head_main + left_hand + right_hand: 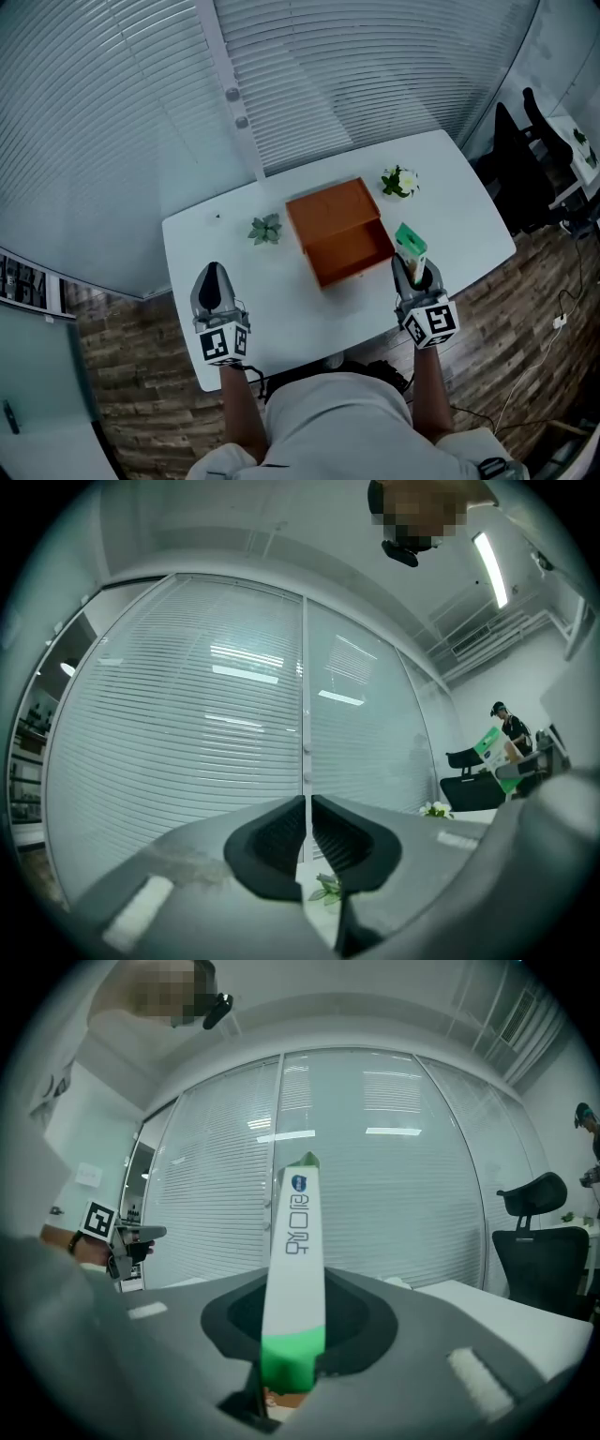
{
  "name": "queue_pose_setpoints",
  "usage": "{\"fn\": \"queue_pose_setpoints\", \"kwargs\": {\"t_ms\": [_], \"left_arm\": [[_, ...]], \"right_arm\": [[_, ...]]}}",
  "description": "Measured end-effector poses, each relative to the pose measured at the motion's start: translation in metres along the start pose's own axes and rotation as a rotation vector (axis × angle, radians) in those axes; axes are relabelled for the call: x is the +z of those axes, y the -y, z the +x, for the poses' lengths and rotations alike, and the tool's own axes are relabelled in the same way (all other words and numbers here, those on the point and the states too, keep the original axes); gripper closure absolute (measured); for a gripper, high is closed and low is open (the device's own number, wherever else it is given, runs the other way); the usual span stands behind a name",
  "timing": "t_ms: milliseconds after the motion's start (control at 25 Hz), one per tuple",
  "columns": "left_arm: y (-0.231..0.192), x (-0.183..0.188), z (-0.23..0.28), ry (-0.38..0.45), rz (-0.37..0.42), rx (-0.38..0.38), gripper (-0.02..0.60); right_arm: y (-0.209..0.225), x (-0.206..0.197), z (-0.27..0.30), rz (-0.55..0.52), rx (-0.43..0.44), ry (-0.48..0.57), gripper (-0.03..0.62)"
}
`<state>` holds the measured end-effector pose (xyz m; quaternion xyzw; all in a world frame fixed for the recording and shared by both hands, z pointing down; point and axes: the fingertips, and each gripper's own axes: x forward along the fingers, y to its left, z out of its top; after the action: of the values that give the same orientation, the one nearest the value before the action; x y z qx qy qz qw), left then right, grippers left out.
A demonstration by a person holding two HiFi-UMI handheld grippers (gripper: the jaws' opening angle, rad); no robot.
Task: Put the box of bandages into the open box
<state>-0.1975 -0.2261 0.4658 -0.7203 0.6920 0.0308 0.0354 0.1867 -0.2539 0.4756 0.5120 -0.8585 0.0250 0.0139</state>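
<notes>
Bandage box (295, 1241) bottom sits hidden within right gripper (298, 1321).

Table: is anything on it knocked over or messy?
Nothing stands out. The open box sits squarely on the table, the leafy plant and the flowering plant flank it, nothing is spilled, and the box of bandages is clamped in the right gripper beside it.

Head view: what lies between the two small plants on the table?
The open orange box lies between the succulent and the flowering plant, in the head view.
</notes>
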Motion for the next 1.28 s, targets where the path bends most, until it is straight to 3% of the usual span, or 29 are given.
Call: {"fn": "queue_pose_setpoints", "kwargs": {"t_ms": [280, 440, 600, 800, 920, 1120, 1240, 1280], "left_arm": [[-0.008, -0.005, 0.011, -0.028, 0.057, -0.014, 0.554], [-0.012, -0.005, 0.011, -0.032, 0.061, -0.024, 0.554], [-0.018, -0.008, 0.006, -0.037, 0.062, -0.025, 0.554], [-0.026, -0.011, 0.0, -0.036, 0.05, -0.021, 0.555], [-0.032, -0.011, -0.001, -0.033, 0.048, -0.022, 0.554], [-0.039, -0.012, -0.003, -0.031, 0.042, -0.022, 0.555], [-0.04, -0.012, -0.005, -0.031, 0.04, -0.025, 0.554], [-0.04, -0.012, -0.005, -0.031, 0.041, -0.027, 0.554]], "right_arm": [[-0.004, -0.006, 0.021, 0.003, 0.002, -0.009, 0.502], [-0.009, -0.013, 0.037, -0.08, -0.01, -0.046, 0.502], [-0.026, -0.027, 0.059, -0.335, 0.035, -0.14, 0.502], [-0.049, -0.056, 0.08, -0.855, 0.153, -0.328, 0.5], [-0.054, -0.077, 0.088, -1.01, 0.216, -0.431, 0.497], [-0.06, -0.088, 0.093, -1.022, 0.267, -0.497, 0.491], [-0.06, -0.091, 0.092, -0.979, 0.289, -0.531, 0.388], [-0.059, -0.092, 0.091, -0.978, 0.288, -0.541, 0.379]]}}
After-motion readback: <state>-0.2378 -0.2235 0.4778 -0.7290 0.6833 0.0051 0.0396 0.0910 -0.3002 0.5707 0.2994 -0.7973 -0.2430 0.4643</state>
